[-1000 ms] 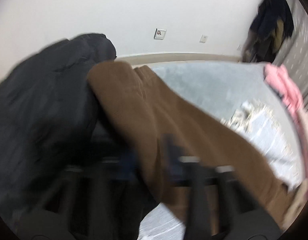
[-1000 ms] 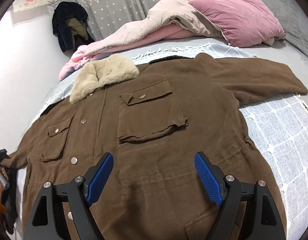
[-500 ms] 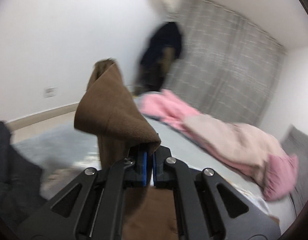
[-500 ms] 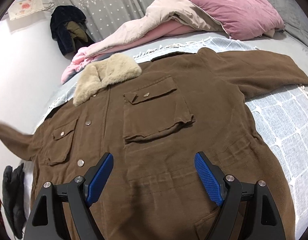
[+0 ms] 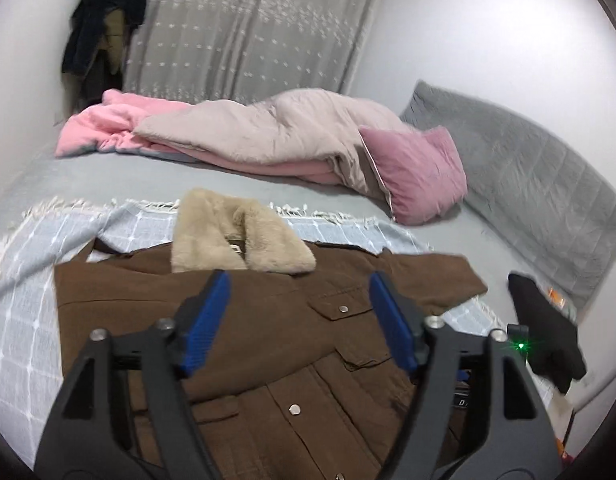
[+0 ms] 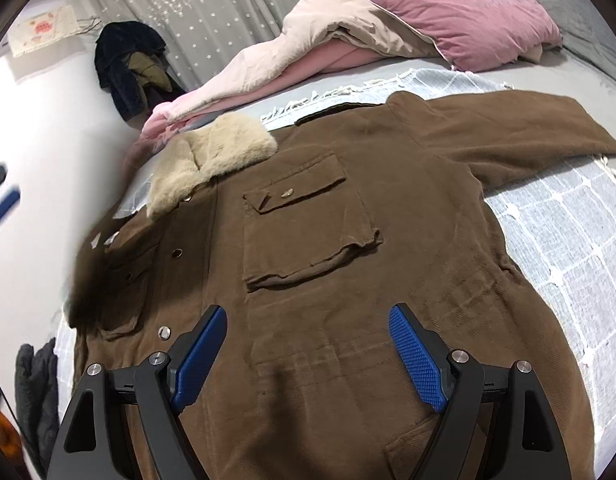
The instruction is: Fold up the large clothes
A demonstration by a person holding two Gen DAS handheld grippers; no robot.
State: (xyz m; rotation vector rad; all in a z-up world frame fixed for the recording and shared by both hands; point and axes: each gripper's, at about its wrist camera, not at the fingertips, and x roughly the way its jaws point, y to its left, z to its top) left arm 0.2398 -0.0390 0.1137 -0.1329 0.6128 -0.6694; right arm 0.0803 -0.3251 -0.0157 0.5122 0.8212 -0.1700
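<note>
Brown jacket with cream fur collar is lying beyond the blue-padded right gripper; a pale blue white-checked blanket is showing right of it, pink bedding and grey white-dotted curtain farther off.

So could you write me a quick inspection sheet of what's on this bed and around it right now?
Surface: bed with grey sheet, pale blue checked throw spread on it.
Job's things: brown jacket lying front up on the throw, fur collar at the top; one sleeve stretched out sideways, the other folded across the chest.
Clutter: pink and beige duvet, pink pillow, grey pillow.
Grippers: left gripper fingers have just been opening, nothing between them; right gripper open above the jacket's lower front.
Cables: nothing seen.
Surroundings: grey curtain, dark clothes hanging by the wall.
</note>
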